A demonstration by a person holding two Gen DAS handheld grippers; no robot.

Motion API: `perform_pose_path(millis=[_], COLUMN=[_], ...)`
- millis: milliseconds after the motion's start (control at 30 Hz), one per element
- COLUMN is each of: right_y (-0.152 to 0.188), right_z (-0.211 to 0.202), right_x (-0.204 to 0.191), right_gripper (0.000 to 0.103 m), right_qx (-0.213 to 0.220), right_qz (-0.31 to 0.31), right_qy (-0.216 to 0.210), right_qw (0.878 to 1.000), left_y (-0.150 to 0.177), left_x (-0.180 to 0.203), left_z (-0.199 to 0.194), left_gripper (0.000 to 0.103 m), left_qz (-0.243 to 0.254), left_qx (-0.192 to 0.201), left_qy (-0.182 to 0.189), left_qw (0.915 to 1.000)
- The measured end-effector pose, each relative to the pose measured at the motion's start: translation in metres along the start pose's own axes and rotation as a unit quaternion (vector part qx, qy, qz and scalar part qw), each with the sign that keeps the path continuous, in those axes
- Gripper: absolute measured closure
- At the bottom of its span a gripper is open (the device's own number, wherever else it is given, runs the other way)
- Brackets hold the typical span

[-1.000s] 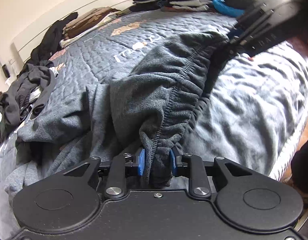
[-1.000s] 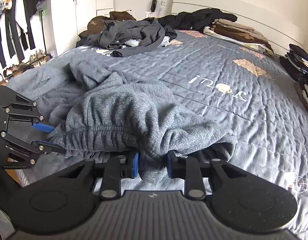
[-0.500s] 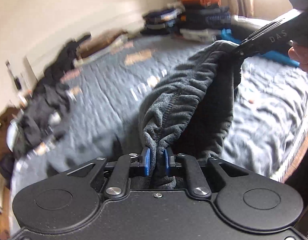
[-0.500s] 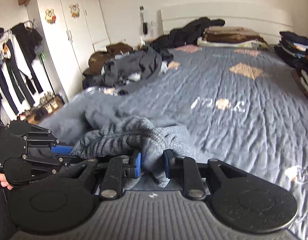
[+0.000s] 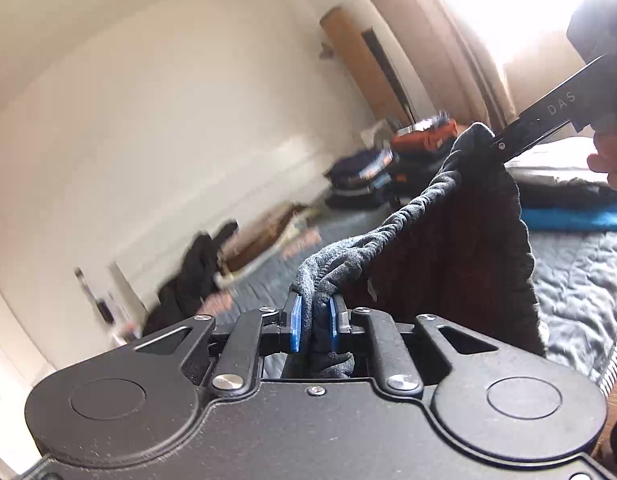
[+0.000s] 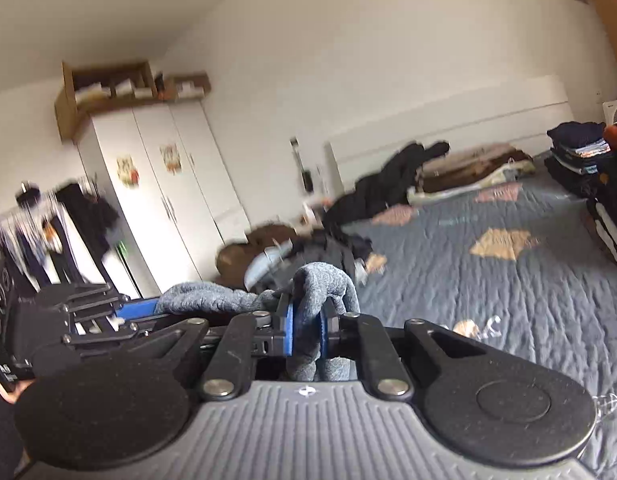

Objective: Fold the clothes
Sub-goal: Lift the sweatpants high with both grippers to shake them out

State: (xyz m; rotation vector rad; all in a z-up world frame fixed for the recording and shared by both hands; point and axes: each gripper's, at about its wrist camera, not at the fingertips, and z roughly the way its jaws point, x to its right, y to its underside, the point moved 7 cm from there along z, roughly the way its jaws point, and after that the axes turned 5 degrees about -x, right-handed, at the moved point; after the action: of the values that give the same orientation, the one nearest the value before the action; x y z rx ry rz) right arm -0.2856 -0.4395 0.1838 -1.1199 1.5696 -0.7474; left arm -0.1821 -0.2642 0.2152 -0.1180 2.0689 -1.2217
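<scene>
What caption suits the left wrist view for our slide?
Left claw and right claw hold a grey garment by its waistband above the bed.

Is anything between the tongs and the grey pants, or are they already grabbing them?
Nothing is in between. The left tongs and right tongs both pinch the grey pants by the waistband; the right ones are closing tighter.

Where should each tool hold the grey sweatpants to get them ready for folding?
At the gathered elastic waistband, one tool at each end, coming in from the open top edge. The left tool is shut on one end; the right tool is closing on the other, fabric between its pads. The band spans between them and the grey sweatpants hang below, so the legs can drop straight.
</scene>
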Motion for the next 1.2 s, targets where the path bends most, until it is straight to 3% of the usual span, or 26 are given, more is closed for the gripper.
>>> perform_pose_path(millis=[200, 233, 433, 500, 567, 633, 800, 867, 967, 1033, 1200], right_y=[-0.078, -0.092, -0.179, -0.196, -0.204, -0.198, -0.149, -0.111, -0.048, -0.008, 0.056], right_z=[-0.066, -0.078, -0.153, -0.172, -0.18, -0.167, -0.101, -0.057, 0.0, 0.016, 0.025], right_x=[-0.029, -0.034, -0.065, -0.074, -0.078, -0.074, -0.024, 0.02, 0.074, 0.096, 0.113], right_gripper=[0.092, 0.092, 0.093, 0.094, 0.095, 0.1, 0.103, 0.103, 0.103, 0.103, 0.099], right_qx=[0.088, 0.103, 0.186, 0.203, 0.207, 0.179, 0.092, 0.022, -0.068, -0.103, -0.158], right_qz=[-0.02, -0.028, -0.086, -0.111, -0.132, -0.143, -0.136, -0.108, -0.087, -0.079, -0.079], right_qy=[-0.024, -0.022, 0.022, 0.043, 0.068, 0.094, 0.145, 0.169, 0.197, 0.196, 0.177], right_qw=[0.996, 0.994, 0.978, 0.972, 0.967, 0.969, 0.976, 0.979, 0.974, 0.972, 0.968], left_y=[-0.101, -0.119, -0.21, -0.218, -0.209, -0.185, -0.09, -0.047, 0.009, 0.04, 0.078], left_x=[-0.017, -0.018, -0.026, -0.025, -0.012, 0.007, 0.069, 0.085, 0.103, 0.118, 0.097], left_z=[-0.055, -0.064, -0.108, -0.106, -0.092, -0.071, -0.004, 0.026, 0.059, 0.078, 0.054], left_gripper=[0.089, 0.094, 0.102, 0.102, 0.102, 0.102, 0.102, 0.102, 0.102, 0.102, 0.102], left_qz=[0.047, 0.053, 0.058, 0.033, 0.019, 0.005, -0.05, -0.069, -0.091, -0.101, -0.145], left_qx=[0.077, 0.09, 0.159, 0.154, 0.141, 0.124, 0.041, 0.002, -0.045, -0.07, -0.102], left_qy=[-0.047, -0.055, -0.114, -0.082, -0.049, -0.01, 0.071, 0.097, 0.137, 0.158, 0.193], left_qw=[0.9948, 0.993, 0.979, 0.9841, 0.9886, 0.9922, 0.9953, 0.9929, 0.9853, 0.9798, 0.965])
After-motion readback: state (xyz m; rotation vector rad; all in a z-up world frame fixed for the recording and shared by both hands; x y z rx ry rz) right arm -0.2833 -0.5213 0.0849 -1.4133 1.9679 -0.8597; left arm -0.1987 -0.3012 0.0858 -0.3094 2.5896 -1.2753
